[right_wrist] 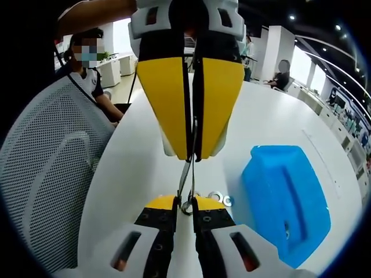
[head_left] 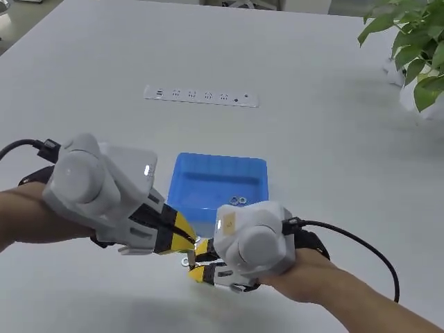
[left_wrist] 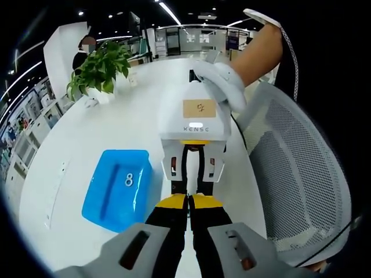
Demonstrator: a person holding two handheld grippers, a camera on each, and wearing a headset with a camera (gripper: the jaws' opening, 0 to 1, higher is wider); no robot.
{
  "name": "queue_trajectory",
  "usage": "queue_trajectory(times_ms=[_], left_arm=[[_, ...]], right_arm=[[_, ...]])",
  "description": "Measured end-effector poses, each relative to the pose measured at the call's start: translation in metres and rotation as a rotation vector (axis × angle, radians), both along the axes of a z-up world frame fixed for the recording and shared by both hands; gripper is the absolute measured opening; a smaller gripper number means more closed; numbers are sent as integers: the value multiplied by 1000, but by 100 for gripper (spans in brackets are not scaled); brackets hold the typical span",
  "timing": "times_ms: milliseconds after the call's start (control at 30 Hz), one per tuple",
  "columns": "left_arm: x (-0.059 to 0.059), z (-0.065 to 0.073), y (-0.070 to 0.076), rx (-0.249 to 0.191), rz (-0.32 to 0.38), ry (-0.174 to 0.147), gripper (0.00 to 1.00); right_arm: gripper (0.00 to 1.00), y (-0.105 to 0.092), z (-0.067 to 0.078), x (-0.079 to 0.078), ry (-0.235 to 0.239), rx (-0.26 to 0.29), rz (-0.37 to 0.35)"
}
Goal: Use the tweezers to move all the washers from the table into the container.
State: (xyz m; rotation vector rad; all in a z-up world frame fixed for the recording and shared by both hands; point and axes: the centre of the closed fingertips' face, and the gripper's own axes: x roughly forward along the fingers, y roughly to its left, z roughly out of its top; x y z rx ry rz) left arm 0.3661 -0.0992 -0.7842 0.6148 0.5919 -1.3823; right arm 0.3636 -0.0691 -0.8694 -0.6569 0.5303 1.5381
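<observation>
The left gripper and right gripper meet tip to tip just beside the blue container, on its side facing the person. The left's jaws are pressed together on the tweezers. The right's jaws squeeze the tweezers' lower end, where a washer sits. Two loose washers lie on the desk between that washer and the container, and two stored washers lie inside the container
</observation>
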Motion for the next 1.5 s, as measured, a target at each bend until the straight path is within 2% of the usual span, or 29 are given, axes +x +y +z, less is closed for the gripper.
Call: queue_trajectory(times_ms=[533,967,1500], left_arm=[[1,0,-1,-13,3,19,5],[1,0,-2,4,3,20,5],[1,11,-3,13,-2,10,5]], right_arm=[[11,0,-1,1,18,1,-14],[10,-1,0,0,26,-5,-20],[10,-4,11,2,16,-6,-15]])
